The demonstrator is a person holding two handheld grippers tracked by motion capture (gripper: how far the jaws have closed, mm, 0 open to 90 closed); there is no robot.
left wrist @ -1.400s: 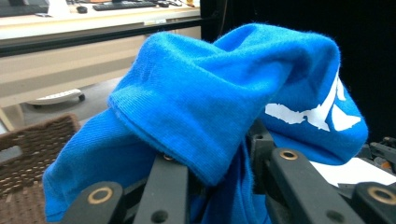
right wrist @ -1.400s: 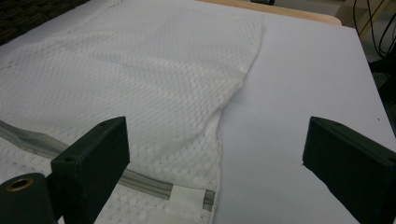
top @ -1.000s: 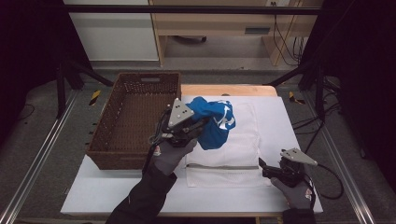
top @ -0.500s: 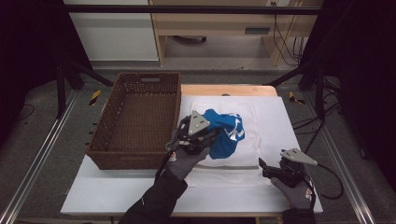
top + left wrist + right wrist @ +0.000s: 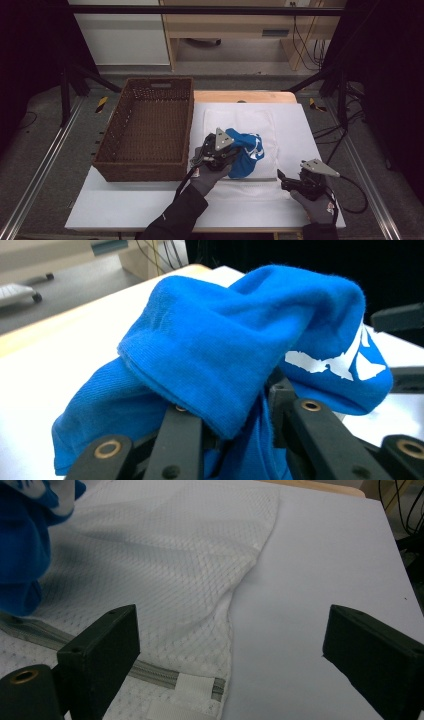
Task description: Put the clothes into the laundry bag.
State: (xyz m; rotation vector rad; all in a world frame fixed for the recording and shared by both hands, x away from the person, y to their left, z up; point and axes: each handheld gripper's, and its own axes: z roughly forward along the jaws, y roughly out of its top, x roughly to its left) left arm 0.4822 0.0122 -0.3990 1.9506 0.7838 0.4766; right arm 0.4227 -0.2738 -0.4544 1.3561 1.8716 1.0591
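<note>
My left gripper [image 5: 227, 156] is shut on a bunched blue cloth [image 5: 248, 151] with a white print. It holds the cloth low over a white mesh bag [image 5: 240, 122] that lies flat on the table. In the left gripper view the blue cloth [image 5: 225, 340] drapes over both jaws and is pinched between them at my left gripper [image 5: 235, 415]. My right gripper [image 5: 283, 180] rests at the bag's near right corner. In its own view, my right gripper [image 5: 225, 645] stands open with the mesh bag [image 5: 165, 570] and its grey zipper [image 5: 150, 672] below and the blue cloth [image 5: 22, 545] at far left.
A brown wicker basket [image 5: 186, 120] stands to the left of the bag on the white table [image 5: 125, 205]. A wooden board [image 5: 245, 96] shows at the table's far edge. Cables and a desk lie on the floor beyond.
My left gripper has carried the blue cloth rightward and down, from beside the basket's right wall to low over the mesh bag. The right gripper has stayed put.
</note>
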